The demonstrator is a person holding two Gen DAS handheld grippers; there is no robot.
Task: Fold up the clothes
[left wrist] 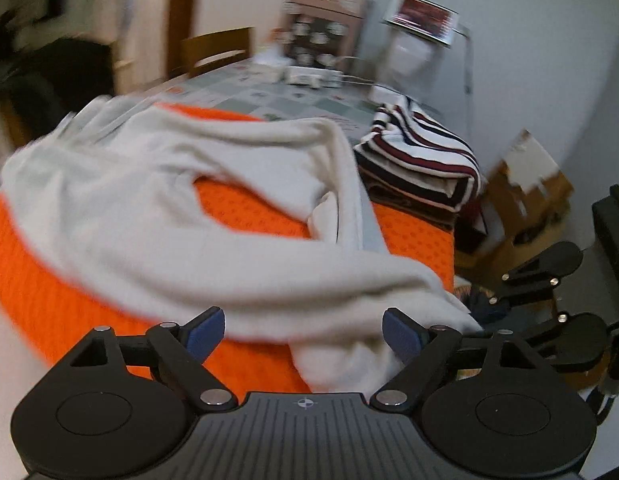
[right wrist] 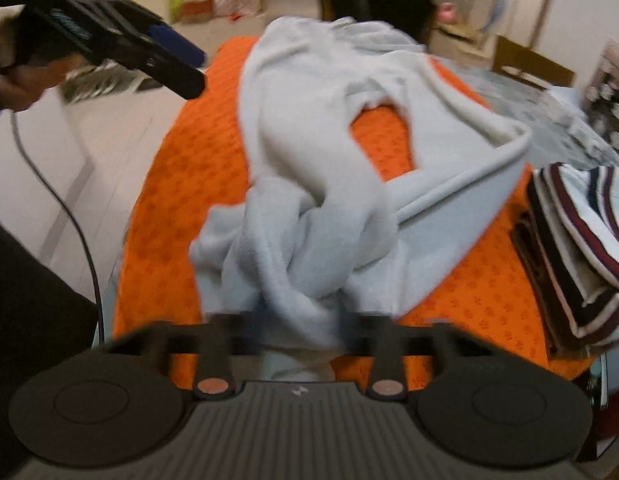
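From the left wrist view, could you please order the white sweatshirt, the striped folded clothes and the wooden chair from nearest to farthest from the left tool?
1. White sweatshirt, lying crumpled on the orange mat right in front of the left tool.
2. Striped folded clothes, farther back on the right.
3. Wooden chair, beyond the table's far end, upper left.

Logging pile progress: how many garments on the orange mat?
2 clearly: white garment crumpled mid-mat, with right gripper shut on it; folded striped garment at its right edge. Darker fabric underneath may be more.
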